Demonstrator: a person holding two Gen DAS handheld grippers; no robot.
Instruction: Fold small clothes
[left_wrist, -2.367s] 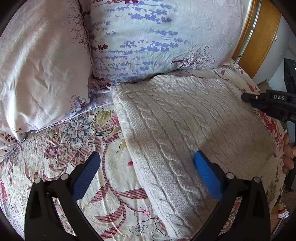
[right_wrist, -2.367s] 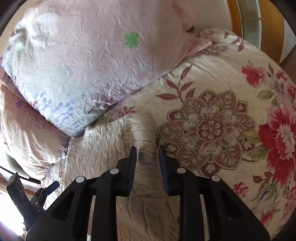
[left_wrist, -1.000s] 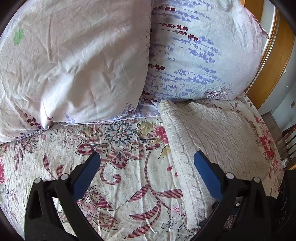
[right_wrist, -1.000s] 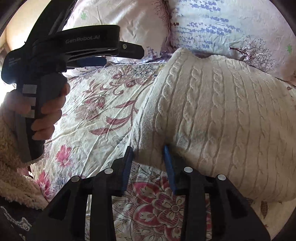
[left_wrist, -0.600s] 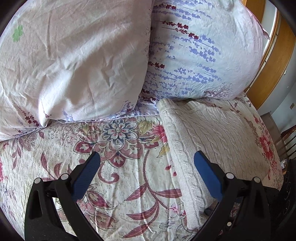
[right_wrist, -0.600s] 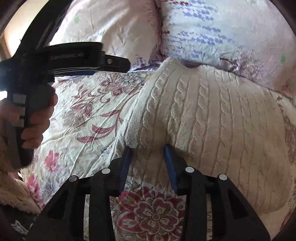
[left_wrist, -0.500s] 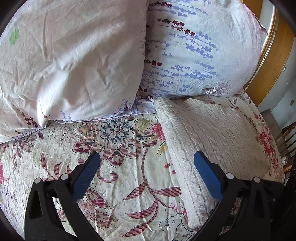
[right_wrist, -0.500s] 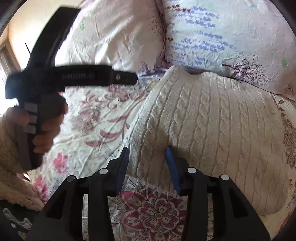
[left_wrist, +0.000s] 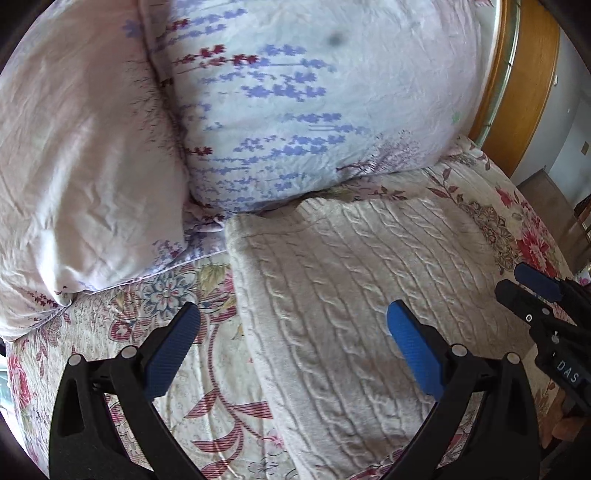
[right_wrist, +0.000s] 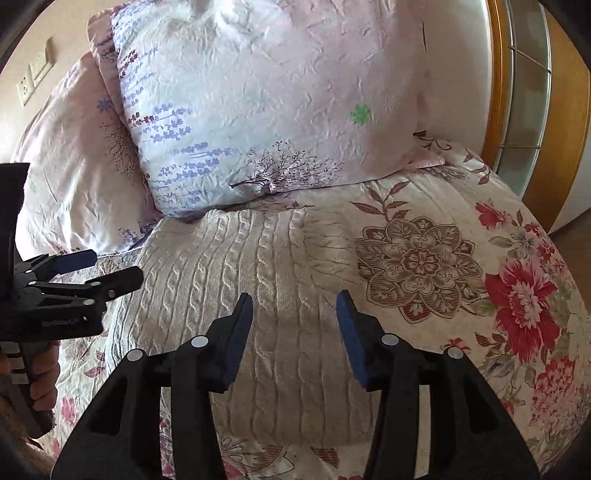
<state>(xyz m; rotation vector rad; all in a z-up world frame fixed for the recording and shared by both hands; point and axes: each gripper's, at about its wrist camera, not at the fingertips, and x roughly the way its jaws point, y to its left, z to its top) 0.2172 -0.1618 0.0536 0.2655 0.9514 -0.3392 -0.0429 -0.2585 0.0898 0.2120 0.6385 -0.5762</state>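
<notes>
A cream cable-knit sweater (left_wrist: 354, 295) lies folded into a rectangle on the floral bedspread (left_wrist: 192, 384), its far edge against the pillows; it also shows in the right wrist view (right_wrist: 258, 280). My left gripper (left_wrist: 291, 325) is open and empty, hovering over the sweater's left edge. My right gripper (right_wrist: 295, 310) is open and empty above the sweater's near right part. The right gripper shows at the right edge of the left wrist view (left_wrist: 532, 291), and the left gripper shows at the left of the right wrist view (right_wrist: 99, 273), jaws apart.
Two pillows lean at the head of the bed, a pink one (left_wrist: 74, 155) and a lavender-print one (left_wrist: 303, 96). A wooden headboard or door frame (left_wrist: 524, 81) stands at the right. The bedspread (right_wrist: 480, 266) extends right of the sweater.
My right gripper has let go of the sweater's edge, opened, and lifted back. My left gripper has moved right and closer, now over the sweater's left edge.
</notes>
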